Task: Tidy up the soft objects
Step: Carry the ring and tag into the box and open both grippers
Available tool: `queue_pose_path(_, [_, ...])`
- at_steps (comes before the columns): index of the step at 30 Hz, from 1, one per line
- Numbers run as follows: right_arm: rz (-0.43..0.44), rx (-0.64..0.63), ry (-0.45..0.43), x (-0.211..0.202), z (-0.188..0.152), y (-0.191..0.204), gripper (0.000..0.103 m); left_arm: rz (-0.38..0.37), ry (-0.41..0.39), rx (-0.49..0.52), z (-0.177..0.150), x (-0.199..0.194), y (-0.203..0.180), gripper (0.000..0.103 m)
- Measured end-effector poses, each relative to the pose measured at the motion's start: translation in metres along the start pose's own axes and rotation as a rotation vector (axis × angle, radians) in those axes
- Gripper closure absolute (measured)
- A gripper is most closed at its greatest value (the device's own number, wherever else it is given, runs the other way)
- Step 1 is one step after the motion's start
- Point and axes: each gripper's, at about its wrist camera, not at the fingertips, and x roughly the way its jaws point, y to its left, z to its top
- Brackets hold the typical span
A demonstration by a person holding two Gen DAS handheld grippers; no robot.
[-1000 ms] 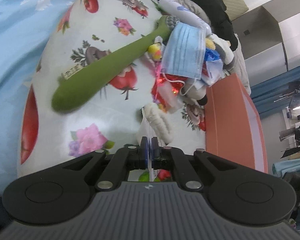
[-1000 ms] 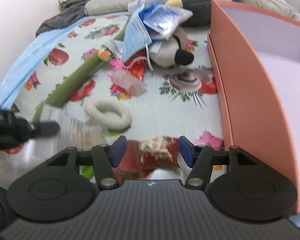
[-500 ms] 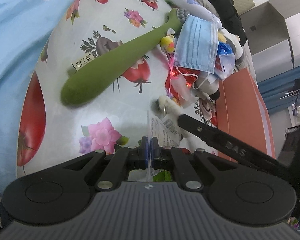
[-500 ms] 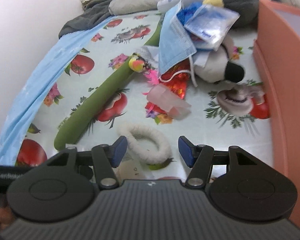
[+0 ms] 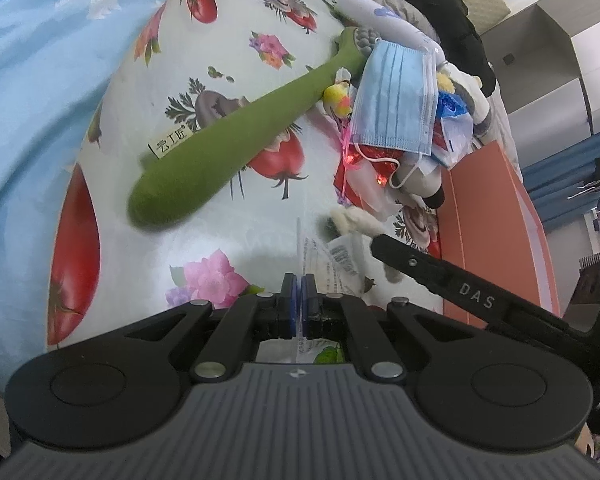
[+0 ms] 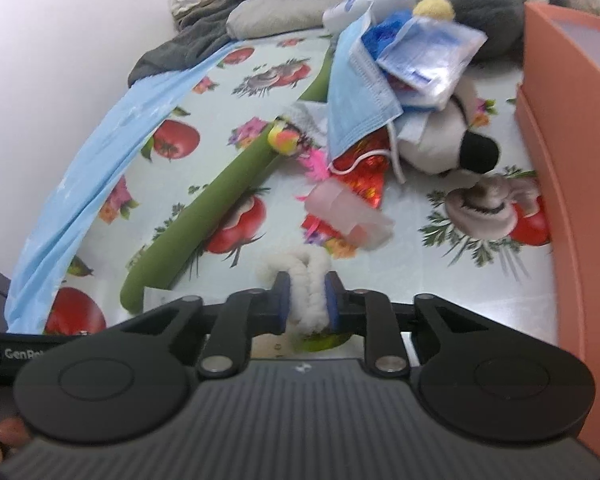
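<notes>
Two grippers at work on a printed bedcover [image 6: 412,248]

Right gripper [image 6: 307,303] jaws closing on a white fluffy ring [image 6: 309,276]; left gripper [image 5: 299,307] pinches a clear bag [image 5: 332,256] near the cover's front edge.

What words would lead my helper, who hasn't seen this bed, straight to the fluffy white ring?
Start at the orange box on the fruit-print sheet. Beside it, nearest the viewer, the fluffy white ring sits between the closing jaws of the right gripper. It alone is a cream, woolly loop; the green plush stick alongside is long and smooth.
</notes>
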Motion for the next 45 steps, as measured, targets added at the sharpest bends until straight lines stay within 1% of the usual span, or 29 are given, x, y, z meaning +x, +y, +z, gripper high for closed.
queue_pose_path(3, [-0.035, -0.016, -0.023, -0.008, -0.001, 0.000, 0.083, 0.005, -0.014, 0.010, 0.000, -0.005, -0.002, 0.101])
queue_pose_path(8, [-0.060, -0.020, -0.048, -0.026, -0.003, 0.004, 0.083, 0.013, -0.053, 0.045, 0.000, -0.020, -0.012, 0.101])
queue_pose_path(16, [-0.107, -0.028, -0.106, -0.063, -0.009, 0.018, 0.083, 0.024, -0.115, 0.131, -0.003, -0.050, -0.035, 0.101])
queue_pose_path(24, [-0.142, -0.016, -0.163, -0.102, -0.017, 0.031, 0.084, 0.028, -0.146, 0.227, -0.017, -0.076, -0.057, 0.101])
queue_pose_path(31, [-0.174, -0.051, -0.211, -0.131, -0.020, 0.046, 0.084, 0.001, -0.186, 0.265, -0.024, -0.100, -0.071, 0.101])
queue_pose_path(39, [-0.185, -0.061, -0.276, -0.162, -0.022, 0.055, 0.084, -0.018, -0.235, 0.319, -0.029, -0.126, -0.090, 0.101])
queue_pose_path(45, [-0.201, -0.071, -0.319, -0.187, -0.030, 0.060, 0.083, -0.058, -0.251, 0.375, -0.042, -0.136, -0.110, 0.101])
